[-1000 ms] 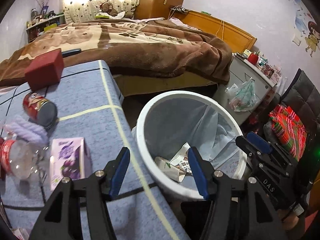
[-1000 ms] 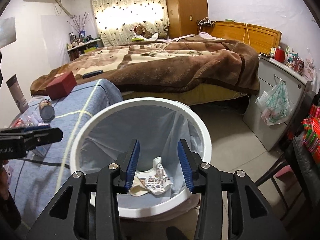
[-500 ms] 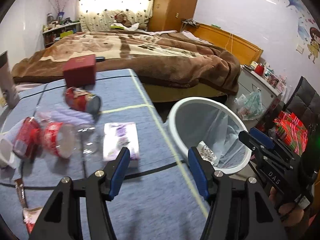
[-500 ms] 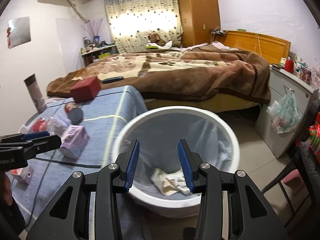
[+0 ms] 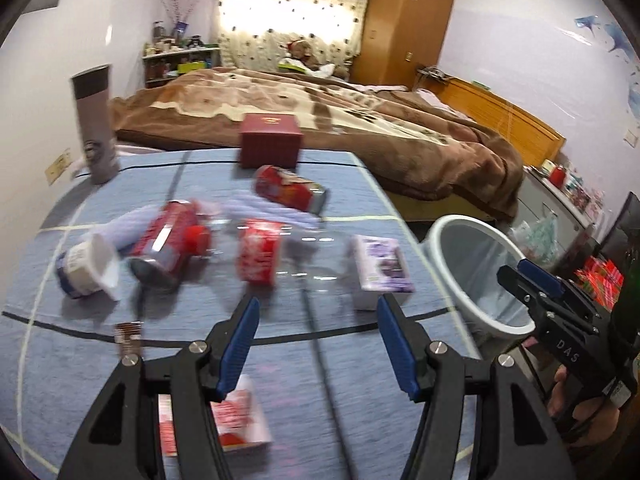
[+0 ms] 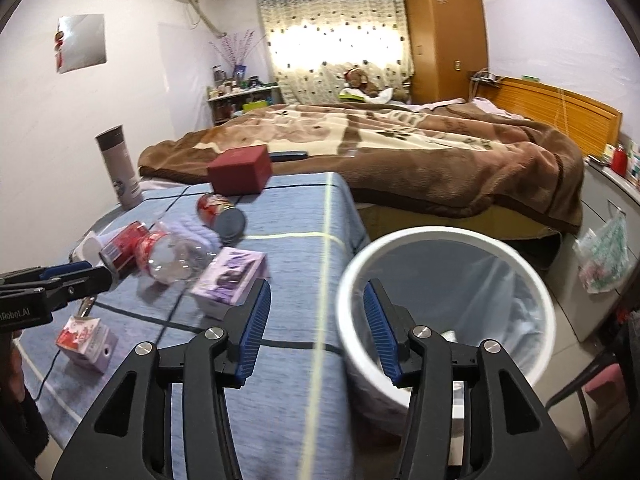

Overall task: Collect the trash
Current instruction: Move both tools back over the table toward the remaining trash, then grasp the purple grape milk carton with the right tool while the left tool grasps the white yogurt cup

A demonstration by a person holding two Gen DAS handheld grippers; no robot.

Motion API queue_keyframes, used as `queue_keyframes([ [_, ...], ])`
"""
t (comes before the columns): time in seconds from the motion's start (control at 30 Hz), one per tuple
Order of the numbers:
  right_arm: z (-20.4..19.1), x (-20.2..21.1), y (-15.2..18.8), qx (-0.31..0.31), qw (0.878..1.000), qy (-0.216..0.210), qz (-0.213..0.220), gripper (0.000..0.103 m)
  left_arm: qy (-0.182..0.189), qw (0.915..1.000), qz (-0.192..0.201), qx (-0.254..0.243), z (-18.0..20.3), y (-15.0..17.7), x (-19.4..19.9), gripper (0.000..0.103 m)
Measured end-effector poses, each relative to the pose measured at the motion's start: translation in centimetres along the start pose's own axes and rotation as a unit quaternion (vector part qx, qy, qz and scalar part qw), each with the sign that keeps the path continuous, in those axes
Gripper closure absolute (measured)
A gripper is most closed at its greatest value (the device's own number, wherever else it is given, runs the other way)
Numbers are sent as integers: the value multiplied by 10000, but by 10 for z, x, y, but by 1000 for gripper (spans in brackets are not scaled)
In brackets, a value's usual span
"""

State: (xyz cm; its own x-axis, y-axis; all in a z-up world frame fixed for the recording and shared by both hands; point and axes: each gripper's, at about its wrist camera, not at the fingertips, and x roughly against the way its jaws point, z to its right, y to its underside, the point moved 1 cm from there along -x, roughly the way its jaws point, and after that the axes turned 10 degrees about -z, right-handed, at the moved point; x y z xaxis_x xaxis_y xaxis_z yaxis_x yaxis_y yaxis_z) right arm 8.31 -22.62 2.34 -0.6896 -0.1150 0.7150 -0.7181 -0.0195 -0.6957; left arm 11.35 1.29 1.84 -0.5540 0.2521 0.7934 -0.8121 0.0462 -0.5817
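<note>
Left gripper [image 5: 316, 340], jaws apart and empty, faces the clear plastic bottle with red label [image 5: 280, 264] lying crosswise beyond it, left of the white round bin [image 5: 480, 280]; right gripper [image 6: 316, 328], its jaws just opened wider and empty, hangs by that bin.

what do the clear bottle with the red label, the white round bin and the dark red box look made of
Clear bottle with the red label: thin transparent plastic, glossy; the cloth shows through it. White round bin: likely rigid plastic with a smooth rim, lined with a thin translucent bag. Dark red box: probably cardboard, matte, with sharp edges.
</note>
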Motion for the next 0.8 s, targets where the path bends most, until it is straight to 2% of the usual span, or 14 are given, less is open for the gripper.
queue_keyframes([
  [0.13, -16, -9, -3, 103, 9998, -138, -99, 52, -142, 9996, 44, 248, -31, 2, 6, 38],
  [0.3, -34, -24, -3, 189, 9987, -337, -330, 44, -349, 9977, 113, 566, -75, 4, 14, 37],
  [0.47, -52, -38, -4, 310, 9975, -303, -564, 43, -592, 9956, 115, 714, -109, 9, 16, 31],
  [0.8, -64, -60, -12, 145, 9950, -264, -953, 43, -781, 9907, 44, 1114, -167, 10, 9, 29],
])
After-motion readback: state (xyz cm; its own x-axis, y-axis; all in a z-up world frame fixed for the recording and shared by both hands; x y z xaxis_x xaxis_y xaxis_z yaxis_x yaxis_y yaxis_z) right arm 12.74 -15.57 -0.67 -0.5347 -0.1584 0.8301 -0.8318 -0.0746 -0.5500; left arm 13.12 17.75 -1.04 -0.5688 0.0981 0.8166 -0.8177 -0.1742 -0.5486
